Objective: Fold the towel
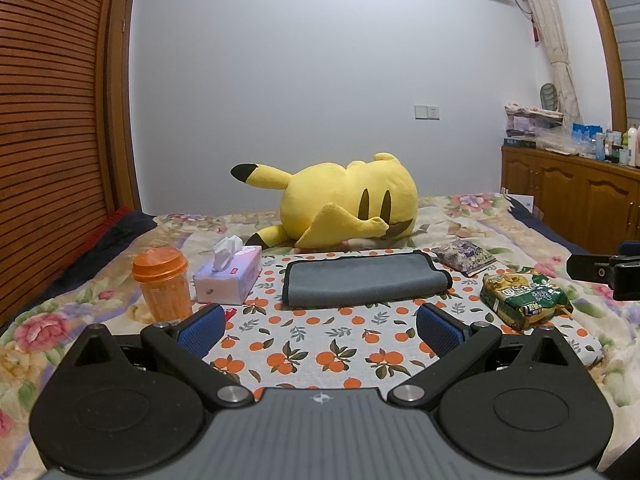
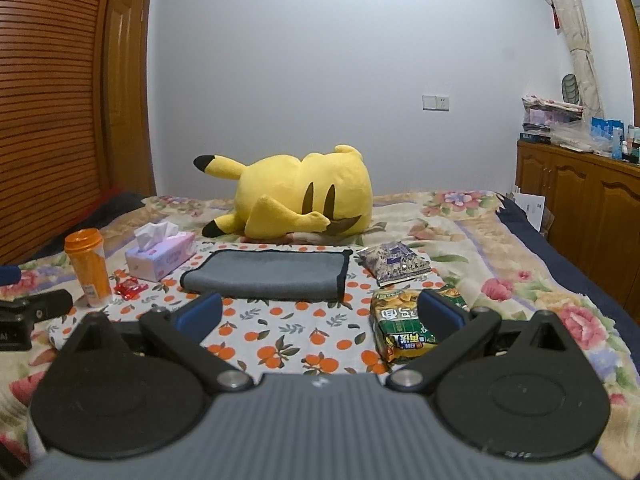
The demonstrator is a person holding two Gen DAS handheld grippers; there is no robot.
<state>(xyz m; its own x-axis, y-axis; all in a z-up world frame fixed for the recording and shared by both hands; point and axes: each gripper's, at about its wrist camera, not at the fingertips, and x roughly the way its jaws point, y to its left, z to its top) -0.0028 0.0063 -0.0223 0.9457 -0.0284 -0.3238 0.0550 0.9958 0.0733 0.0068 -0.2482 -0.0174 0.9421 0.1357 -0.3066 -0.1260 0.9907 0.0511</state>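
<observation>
A grey towel [image 1: 362,280] with a black edge lies folded into a long strip on an orange-print cloth [image 1: 320,344] on the bed. It also shows in the right wrist view [image 2: 268,276]. My left gripper [image 1: 320,326] is open and empty, a short way in front of the towel. My right gripper [image 2: 320,314] is open and empty, in front of the towel's right part. Part of the right gripper shows at the right edge of the left wrist view [image 1: 608,270].
An orange cup [image 1: 164,284], a tissue box [image 1: 230,276], two snack packets [image 1: 524,296] [image 1: 464,258] and a red wrapper [image 2: 129,289] surround the towel. A yellow plush toy [image 1: 344,204] lies behind it. A wooden cabinet [image 2: 580,192] stands at the right.
</observation>
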